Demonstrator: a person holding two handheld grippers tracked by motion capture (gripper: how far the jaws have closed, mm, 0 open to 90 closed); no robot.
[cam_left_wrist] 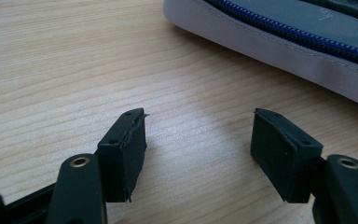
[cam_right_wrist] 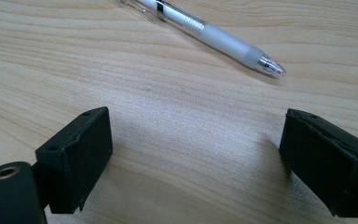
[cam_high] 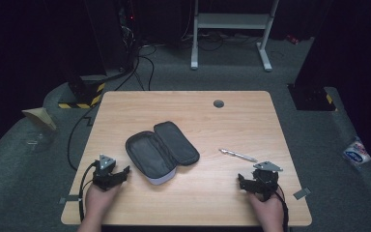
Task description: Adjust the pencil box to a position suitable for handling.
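Note:
An open dark pencil case [cam_high: 162,151] with a pale grey underside lies at the middle of the wooden table [cam_high: 193,111]. In the left gripper view its grey edge and blue zip [cam_left_wrist: 279,39] run across the top right. A clear and white pen [cam_high: 238,155] lies right of the case; the right gripper view has the pen [cam_right_wrist: 214,35] just beyond the jaws. My left gripper [cam_high: 121,175] rests near the front left, open, nothing between its pads [cam_left_wrist: 126,154]. My right gripper [cam_high: 244,182] rests near the front right, open and empty, with its pads [cam_right_wrist: 81,151] wide apart.
A round grommet hole [cam_high: 218,103] sits near the table's far edge. Beyond the table stand a white desk frame [cam_high: 232,29] and dark equipment with cables [cam_high: 125,53]. A small packet [cam_high: 356,152] lies on the floor at the right.

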